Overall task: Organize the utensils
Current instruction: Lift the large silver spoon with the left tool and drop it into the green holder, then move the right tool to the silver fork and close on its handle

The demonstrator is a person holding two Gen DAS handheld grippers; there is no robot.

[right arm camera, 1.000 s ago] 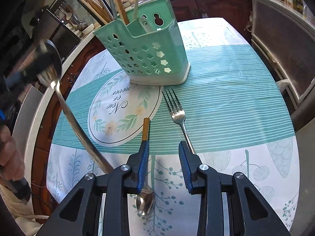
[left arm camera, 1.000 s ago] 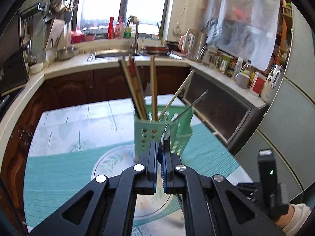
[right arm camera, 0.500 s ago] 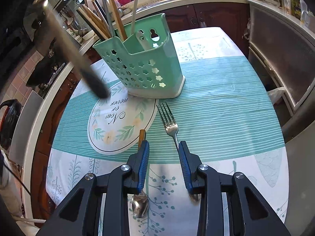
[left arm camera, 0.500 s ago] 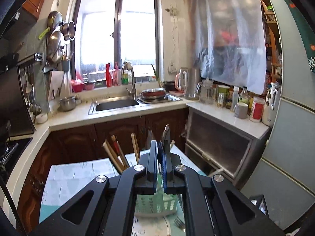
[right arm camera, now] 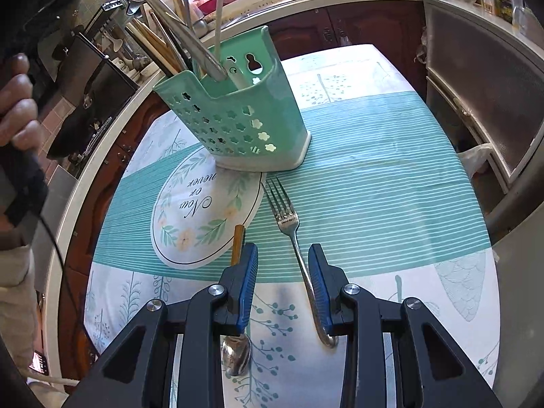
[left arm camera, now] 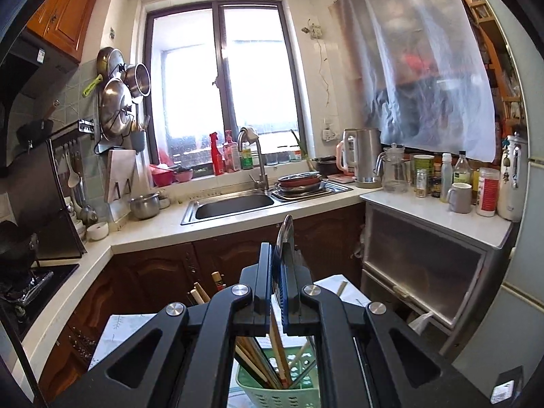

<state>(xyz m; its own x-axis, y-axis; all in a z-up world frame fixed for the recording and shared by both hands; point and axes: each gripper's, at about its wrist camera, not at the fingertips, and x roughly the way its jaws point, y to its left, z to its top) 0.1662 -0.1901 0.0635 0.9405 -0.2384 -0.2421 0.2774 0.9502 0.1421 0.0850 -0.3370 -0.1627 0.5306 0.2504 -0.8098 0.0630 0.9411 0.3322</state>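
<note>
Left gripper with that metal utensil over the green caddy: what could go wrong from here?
1. The left gripper pinches the metal utensil near one end; the long handle could swing or slip.
2. The green caddy is already crowded with chopsticks; the handle may snag and tip it.
3. The fork lies close to the caddy's base and could get knocked if it shifts.

The left gripper (left arm camera: 279, 272) was clamped on a metal spoon (left arm camera: 284, 238), whose bowl stood edge-on above the fingertips. Below it stood a green basket (left arm camera: 272, 396) of chopsticks (left arm camera: 275, 357). Beyond lay the sink (left arm camera: 234, 205), tap (left arm camera: 253, 156) and window (left arm camera: 224, 85).
</note>
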